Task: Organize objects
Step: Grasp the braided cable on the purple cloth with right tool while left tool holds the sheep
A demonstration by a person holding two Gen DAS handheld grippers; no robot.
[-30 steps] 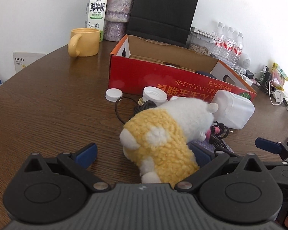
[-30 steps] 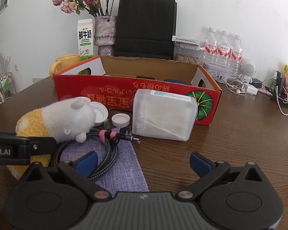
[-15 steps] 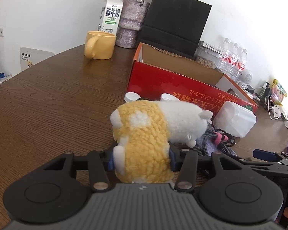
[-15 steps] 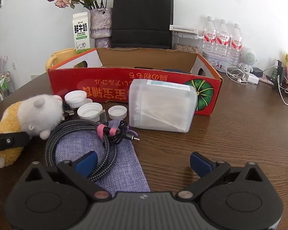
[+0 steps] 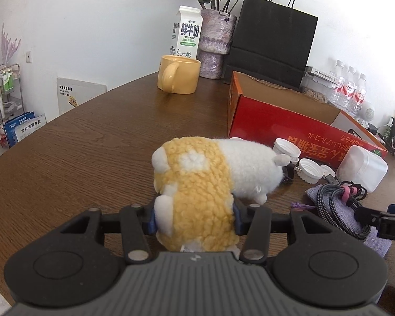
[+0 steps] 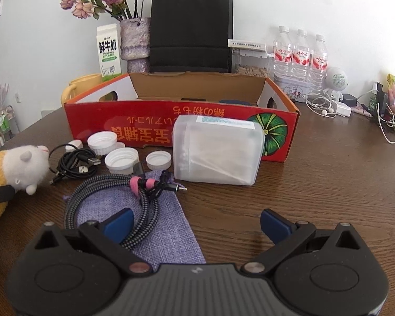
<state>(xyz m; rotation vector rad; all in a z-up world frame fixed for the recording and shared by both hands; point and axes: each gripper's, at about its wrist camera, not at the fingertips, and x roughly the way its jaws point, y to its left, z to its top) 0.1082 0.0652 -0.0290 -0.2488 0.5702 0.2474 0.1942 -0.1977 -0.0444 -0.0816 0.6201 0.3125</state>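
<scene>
Since 1 second ago the left gripper has closed its jaws on the plush hamster and drawn it left, away from the clutter, uncovering a black USB cable beside the white caps. Its blue pads now press into the yellow rear of the toy from both sides, and the white head points right toward the red cardboard box. In the right wrist view the hamster sits at the far left edge of the wooden table, well apart from the box.

Right gripper hangs with its jaws wide apart and nothing between them, above the near end of the purple cloth pouch. On that pouch lies a coiled braided cable bound with a pink strap. Just right of it a frosted plastic case stands against the front wall of the box. Farther back stand a yellow mug, a milk carton and 3 water bottles.
</scene>
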